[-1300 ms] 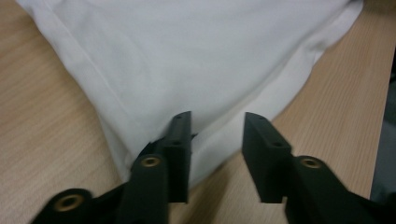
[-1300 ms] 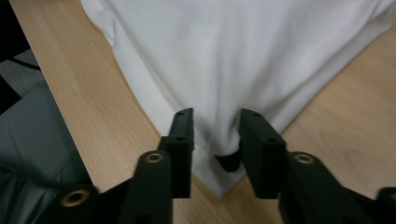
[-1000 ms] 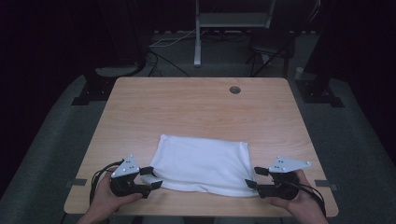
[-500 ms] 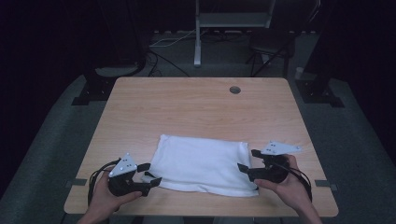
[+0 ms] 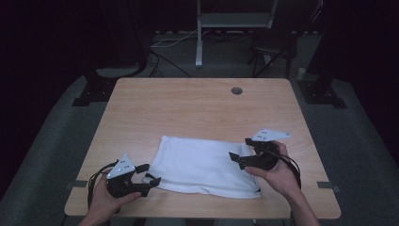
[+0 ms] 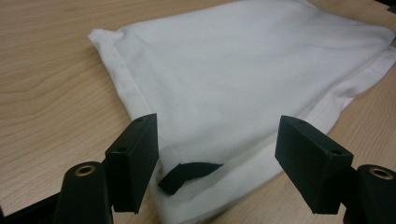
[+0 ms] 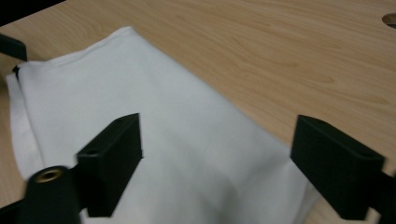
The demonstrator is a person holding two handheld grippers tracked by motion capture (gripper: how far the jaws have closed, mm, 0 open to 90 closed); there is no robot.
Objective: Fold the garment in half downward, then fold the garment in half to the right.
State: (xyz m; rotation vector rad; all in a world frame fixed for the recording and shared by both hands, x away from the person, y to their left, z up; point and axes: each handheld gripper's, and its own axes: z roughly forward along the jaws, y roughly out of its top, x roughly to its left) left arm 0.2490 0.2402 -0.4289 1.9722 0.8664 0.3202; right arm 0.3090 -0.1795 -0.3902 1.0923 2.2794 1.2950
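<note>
White cloth (image 5: 202, 165) lies folded flat on the near half of the wooden counter (image 5: 188, 108), its long side running left to right, close to the front edge. At its near left corner the left tongs (image 5: 148, 176) sit low, jaws spread wide on either side of the corner with nothing clamped — the left gripper view shows the hemmed edge (image 6: 140, 98) and a small black tag (image 6: 184, 173) lying between them. The right tongs (image 5: 239, 154) hang over the cloth's right end, toward the far right corner, jaws likewise wide apart and holding nothing; in the right gripper view the white fabric (image 7: 154, 135) spreads beneath and between the jaws, though whether they touch it cannot be told. A round cable hole (image 5: 236, 90) sits near the counter's far edge, well apart from the cloth.
</note>
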